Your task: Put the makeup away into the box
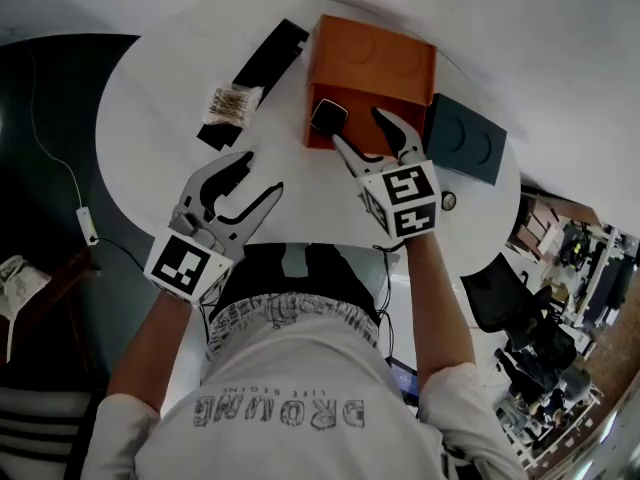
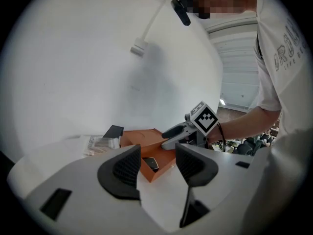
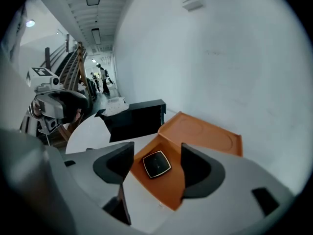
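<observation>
Head view: on a round white worktop [image 1: 150, 98], a small black square compact [image 1: 327, 117] lies inside the open orange box [image 1: 375, 63]. The right claw [image 1: 358, 128] hangs over it, open and empty; the left claw [image 1: 258, 176] is open over bare worktop. A long black tray [image 1: 270, 50] with a clear packet [image 1: 232, 103] on it and a dark teal lid [image 1: 465, 140] flank the box, blocking nothing. Left gripper view: jaws apart, nothing between. Right gripper view: jaws apart, compact below. It looks light, rigid and glossy, so probably slippery; pinch its opposite edges.
</observation>
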